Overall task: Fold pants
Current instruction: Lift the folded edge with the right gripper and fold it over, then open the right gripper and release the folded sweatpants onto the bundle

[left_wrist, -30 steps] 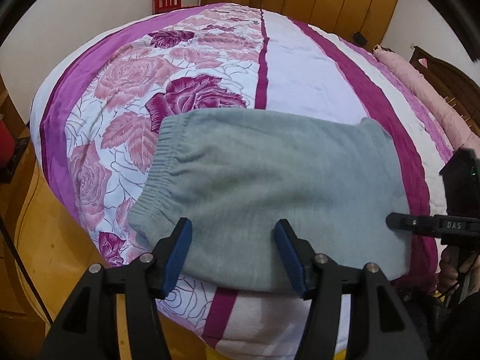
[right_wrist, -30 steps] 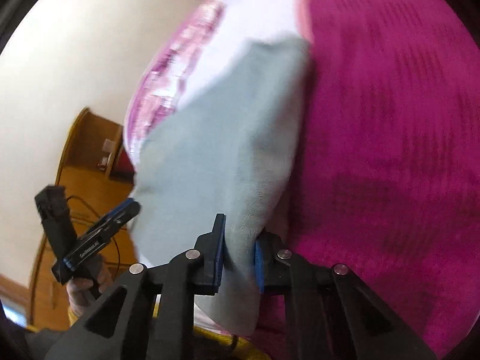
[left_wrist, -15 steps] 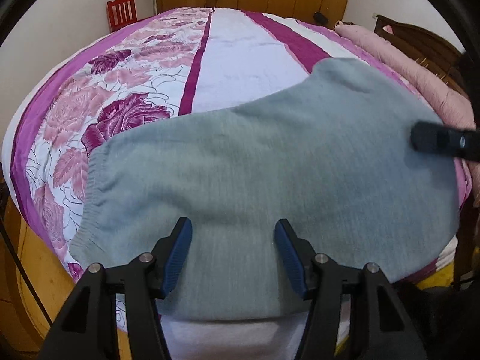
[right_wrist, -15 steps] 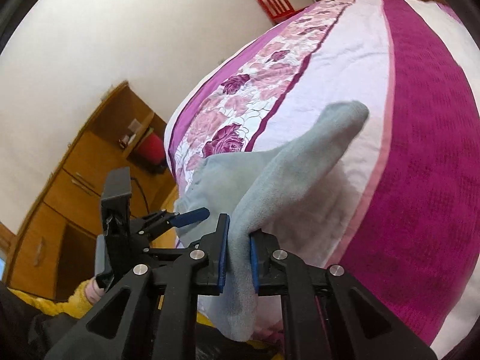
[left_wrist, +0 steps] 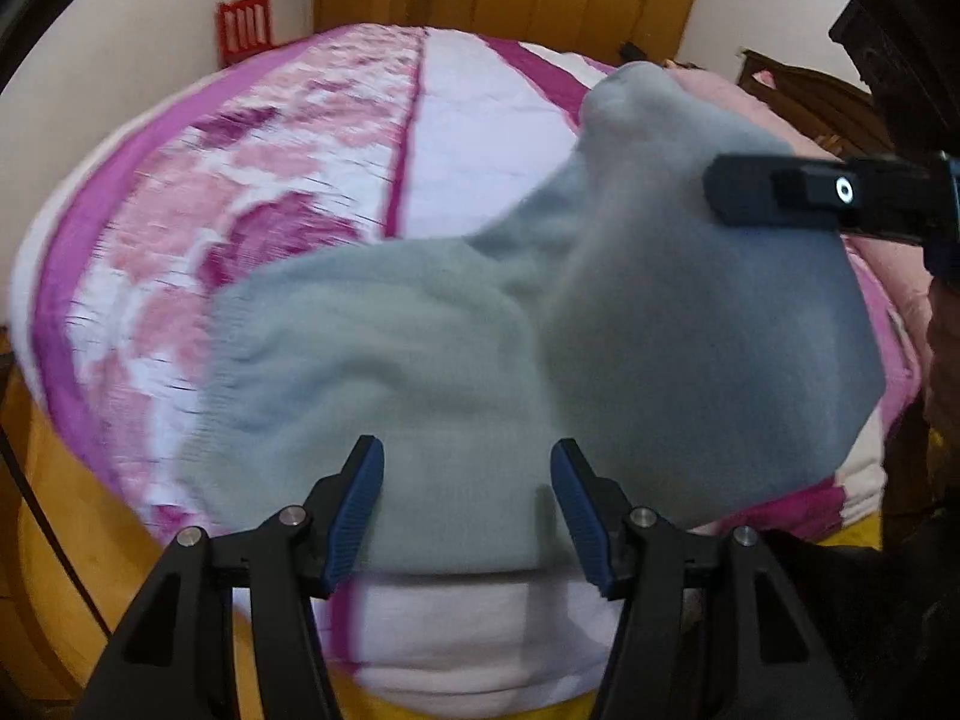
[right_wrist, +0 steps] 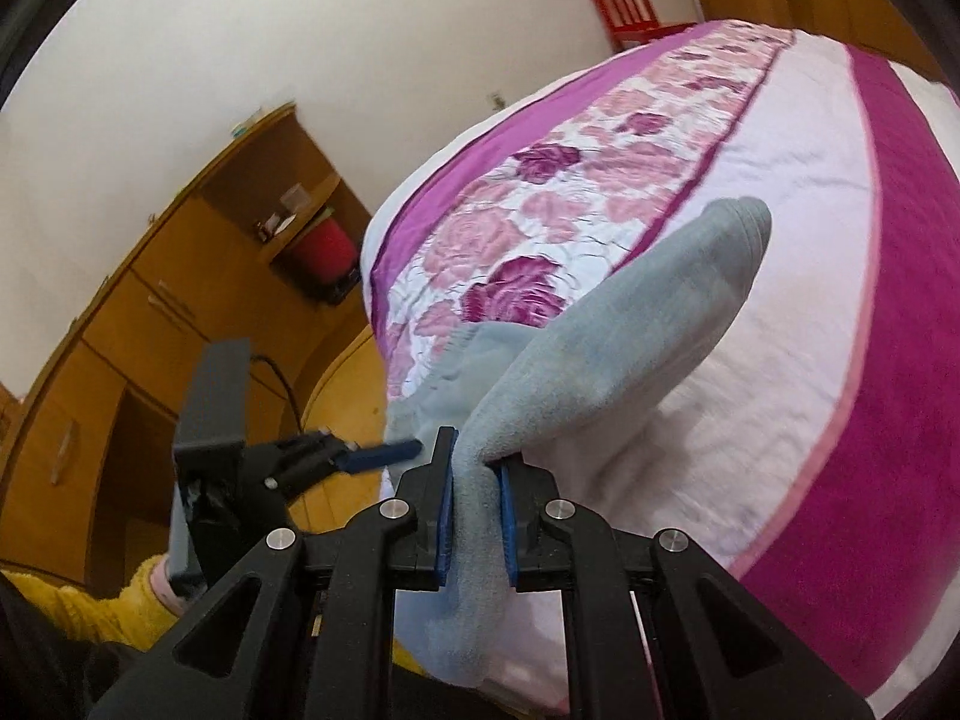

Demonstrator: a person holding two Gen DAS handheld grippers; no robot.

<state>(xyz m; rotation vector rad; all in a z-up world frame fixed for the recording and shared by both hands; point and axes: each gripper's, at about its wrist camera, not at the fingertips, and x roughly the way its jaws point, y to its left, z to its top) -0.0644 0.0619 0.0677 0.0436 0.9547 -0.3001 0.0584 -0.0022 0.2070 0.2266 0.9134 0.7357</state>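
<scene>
Right wrist view: the grey fleece pants (right_wrist: 630,324) are lying near the bed's (right_wrist: 780,192) near edge, one soft, thick flap rising off the quilt into the right gripper (right_wrist: 475,504), whose blue ribbed pads are pinching it tight. From the left wrist, the left gripper (left_wrist: 467,504) is hovering with fingers spread wide over the pants' fuzzy body, holding nothing. A red chair (left_wrist: 245,27) is standing by the wall beyond the rose-patterned cover.

Lifted pants (left_wrist: 690,312) block the right side; bedspread (left_wrist: 480,120) beyond lies unobstructed.
</scene>
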